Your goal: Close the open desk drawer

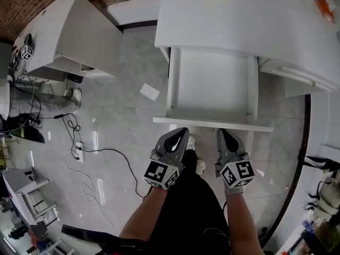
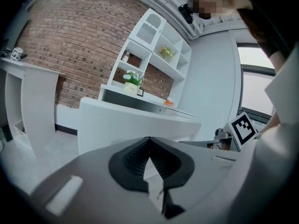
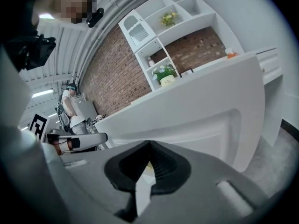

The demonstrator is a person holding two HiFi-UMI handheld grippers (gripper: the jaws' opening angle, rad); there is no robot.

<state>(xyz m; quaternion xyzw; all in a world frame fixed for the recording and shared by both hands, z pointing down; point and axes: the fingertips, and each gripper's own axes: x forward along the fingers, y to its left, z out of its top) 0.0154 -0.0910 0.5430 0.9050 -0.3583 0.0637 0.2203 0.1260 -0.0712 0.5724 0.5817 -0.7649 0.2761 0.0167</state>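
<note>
Left gripper (image 1: pixel 182 133) and right gripper (image 1: pixel 222 133), jaws together, near drawer (image 1: pixel 212 124) front edge

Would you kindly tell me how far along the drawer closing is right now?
Done: nothing yet; the drawer stands pulled well out from the desk. In hand: the left gripper and right gripper, both shut and empty, sit at the front panel; whether they touch it cannot be judged. Left: the whole push inward until the front meets the desk.
</note>
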